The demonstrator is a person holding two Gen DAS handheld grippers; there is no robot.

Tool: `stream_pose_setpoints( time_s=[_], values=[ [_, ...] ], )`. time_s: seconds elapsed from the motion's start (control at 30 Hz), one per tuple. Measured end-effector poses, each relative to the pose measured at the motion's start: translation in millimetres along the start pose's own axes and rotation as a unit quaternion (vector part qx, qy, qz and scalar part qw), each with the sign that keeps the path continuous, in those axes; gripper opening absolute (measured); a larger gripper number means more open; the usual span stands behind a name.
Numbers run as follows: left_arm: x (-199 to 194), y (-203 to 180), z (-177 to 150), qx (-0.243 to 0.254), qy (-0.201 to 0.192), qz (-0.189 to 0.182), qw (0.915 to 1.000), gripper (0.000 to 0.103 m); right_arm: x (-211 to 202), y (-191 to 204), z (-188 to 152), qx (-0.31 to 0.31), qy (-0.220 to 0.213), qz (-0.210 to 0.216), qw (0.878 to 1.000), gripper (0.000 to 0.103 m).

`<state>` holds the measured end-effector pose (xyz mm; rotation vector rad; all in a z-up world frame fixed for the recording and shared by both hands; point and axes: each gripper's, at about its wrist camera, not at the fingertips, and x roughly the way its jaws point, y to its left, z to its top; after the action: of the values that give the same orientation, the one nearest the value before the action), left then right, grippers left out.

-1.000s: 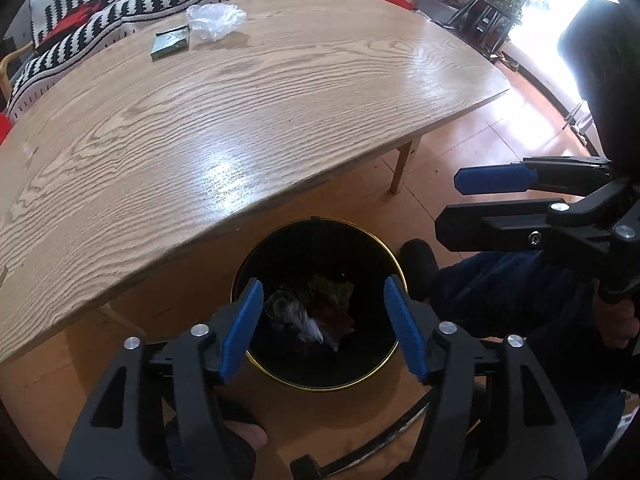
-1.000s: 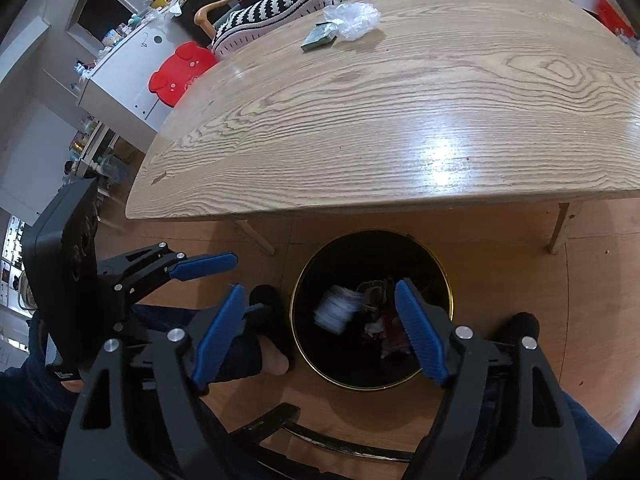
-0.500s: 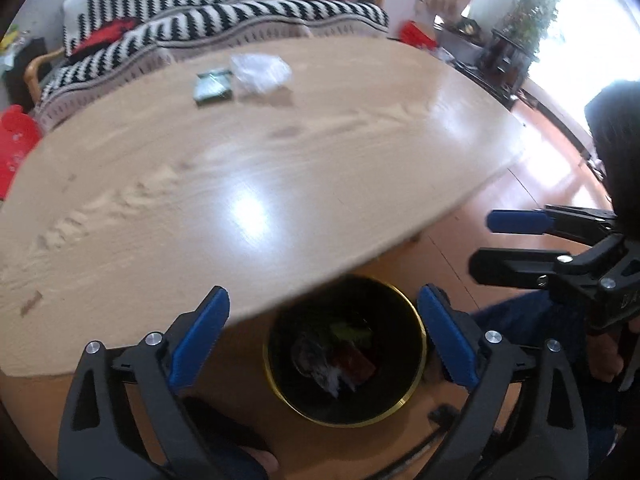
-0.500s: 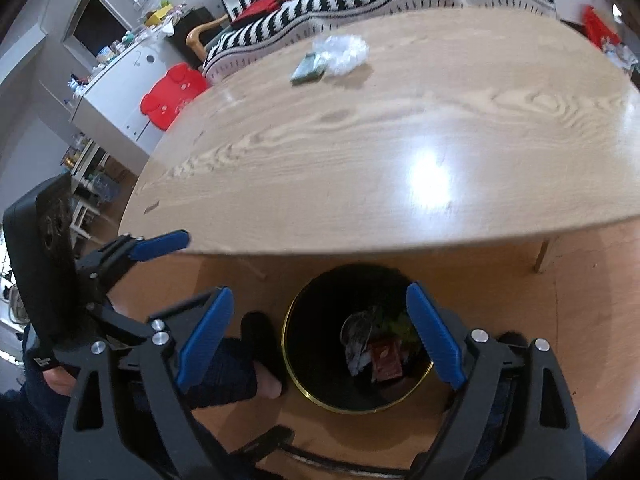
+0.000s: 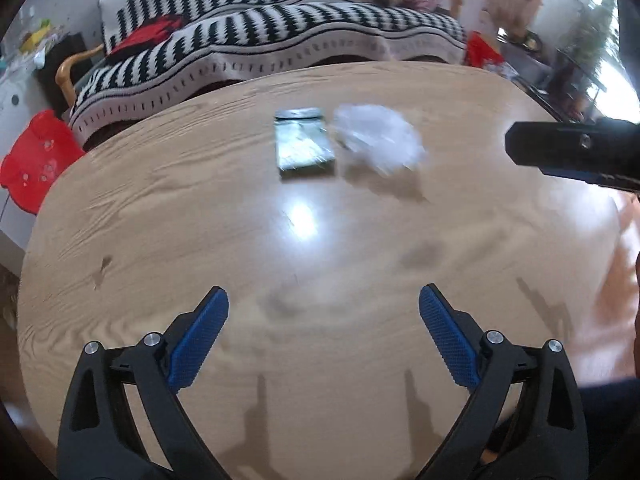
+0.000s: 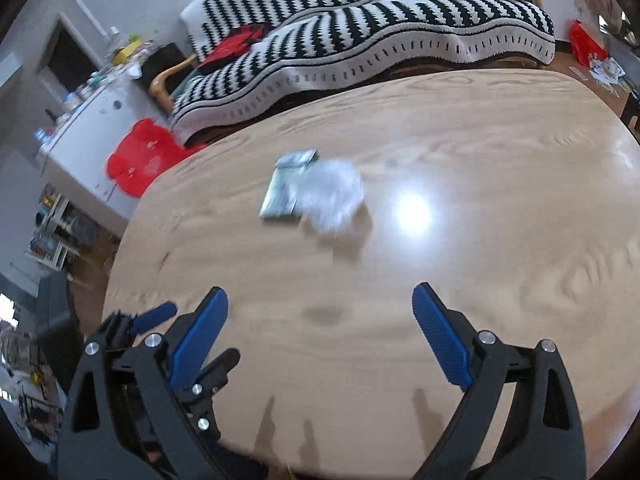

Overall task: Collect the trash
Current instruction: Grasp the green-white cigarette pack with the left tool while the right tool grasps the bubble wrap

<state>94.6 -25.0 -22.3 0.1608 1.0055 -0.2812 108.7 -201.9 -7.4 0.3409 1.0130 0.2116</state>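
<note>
A flat green-grey packet (image 5: 303, 143) and a crumpled clear plastic wrapper (image 5: 378, 137) lie side by side on the far half of the oval wooden table (image 5: 320, 280). Both also show in the right wrist view, the packet (image 6: 286, 185) left of the wrapper (image 6: 332, 192). My left gripper (image 5: 323, 312) is open and empty above the near part of the table. My right gripper (image 6: 320, 306) is open and empty too, above the near table. The frames are motion-blurred. The bin is out of view.
A sofa with a black-and-white striped throw (image 5: 280, 32) stands behind the table. A red stool (image 5: 36, 160) is at the far left beside a white cabinet (image 6: 92, 120). The right gripper's finger (image 5: 572, 152) shows at the right of the left wrist view.
Both grippers have lifted from over the black bin under the table edge and swung up and forward over the tabletop. The bin has dropped out of view; the jaws have opened wider.
</note>
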Motion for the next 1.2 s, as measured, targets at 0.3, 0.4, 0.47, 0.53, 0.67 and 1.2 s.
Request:
stream_pose_setpoints(
  time_s=[0.3,0.4,0.47,0.53,0.67,1.2],
  values=[
    [79,38,56,-0.065,0.012,-0.009,0.9978,0.093,99,-20,54,0.037,0.046,0.017,0.998,0.090],
    [94,37,62,-0.051,0.015,0.010,0.9986,0.093,117,-21,61,0.038,0.058,0.025,0.997,0.090],
    [103,37,65,-0.049,0.018,0.012,0.9985,0.093,125,-24,64,0.036,0.062,0.025,0.997,0.090],
    [106,36,67,-0.048,0.011,0.025,0.9985,0.093,127,-22,65,0.022,0.052,0.015,0.998,0.082],
    [110,27,73,-0.033,0.004,0.019,0.9993,0.093,129,-27,61,0.014,0.061,0.016,0.998,0.029],
    [123,17,104,-0.068,-0.009,0.005,0.9976,0.095,70,-81,44,0.029,0.037,-0.007,0.999,0.022]
  ],
)
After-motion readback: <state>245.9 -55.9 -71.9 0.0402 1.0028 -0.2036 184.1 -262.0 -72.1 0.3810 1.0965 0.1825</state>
